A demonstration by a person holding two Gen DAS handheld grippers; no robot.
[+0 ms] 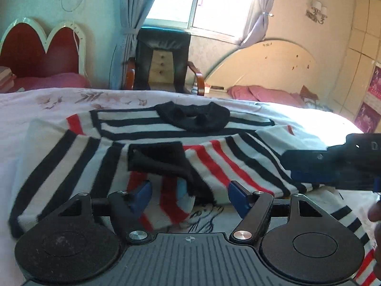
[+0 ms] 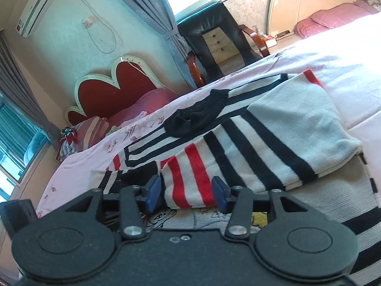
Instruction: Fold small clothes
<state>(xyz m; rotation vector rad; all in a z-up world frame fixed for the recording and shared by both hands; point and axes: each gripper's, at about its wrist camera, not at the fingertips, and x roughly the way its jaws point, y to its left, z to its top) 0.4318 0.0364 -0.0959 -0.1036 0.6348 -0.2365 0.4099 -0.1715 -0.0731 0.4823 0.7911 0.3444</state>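
Observation:
A small white sweater (image 1: 133, 128) with black and red stripes lies flat on the pink bedspread (image 1: 47, 100), its black collar (image 1: 193, 116) at the far side. Both sleeves are folded across the chest, and the black cuff (image 1: 157, 157) lies in the middle. My left gripper (image 1: 190, 197) is open just above the near sleeve end, its pads clear of the cloth. My right gripper (image 2: 186, 194) is open too, with the red-striped sleeve (image 2: 190, 171) lying between its blue pads. In the left wrist view the right gripper (image 1: 295, 169) reaches in from the right over that sleeve.
Beyond the bed stand a black armchair (image 1: 164, 57) and a small drawer unit under the curtained window. A red heart-shaped headboard (image 1: 40, 47) is at the left and a second bed with pink pillows (image 1: 262, 93) at the right. A hand (image 1: 376, 214) shows at the right edge.

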